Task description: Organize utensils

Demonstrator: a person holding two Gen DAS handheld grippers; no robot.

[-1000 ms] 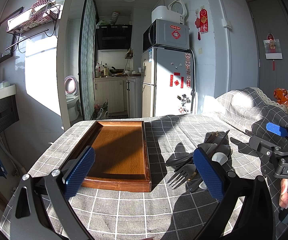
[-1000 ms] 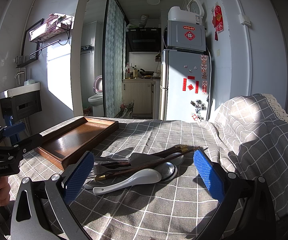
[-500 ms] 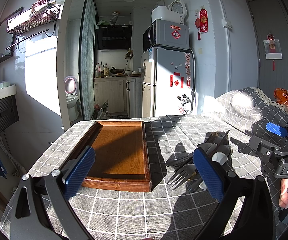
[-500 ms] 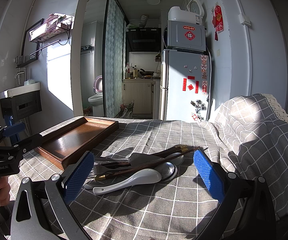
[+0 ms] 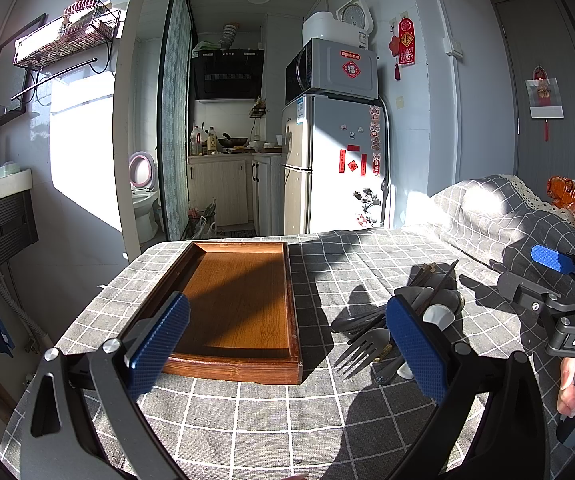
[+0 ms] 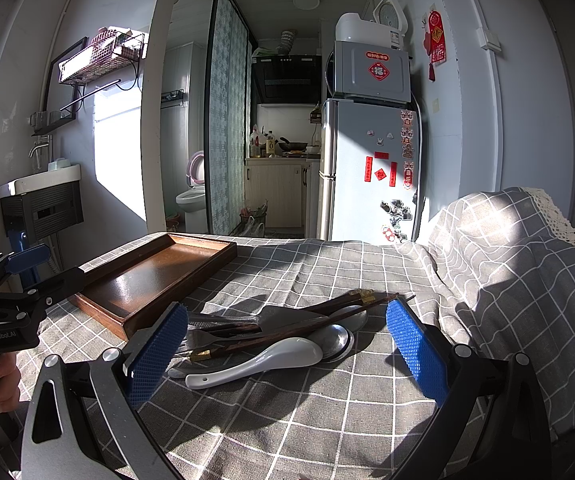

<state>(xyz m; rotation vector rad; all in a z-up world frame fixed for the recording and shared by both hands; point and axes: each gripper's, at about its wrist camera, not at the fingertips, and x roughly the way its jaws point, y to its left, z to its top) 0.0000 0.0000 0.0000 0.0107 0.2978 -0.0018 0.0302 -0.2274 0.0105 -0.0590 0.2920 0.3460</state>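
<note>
Sorting had not begun: both grippers, left (image 5: 287,344) and right (image 6: 287,352), were spread and empty; next, right must pinch the spoon (image 6: 263,362) for the tray (image 5: 243,354).

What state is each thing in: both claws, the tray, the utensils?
Left claw: open, holding nothing.
Right claw: open, holding nothing.
Wooden tray: flat on the cloth, nothing in it.
White spoon: lying in the pile, outside the tray.
Fork: lying flat, tines toward the camera.
Chopsticks: lying across the pile.
</note>
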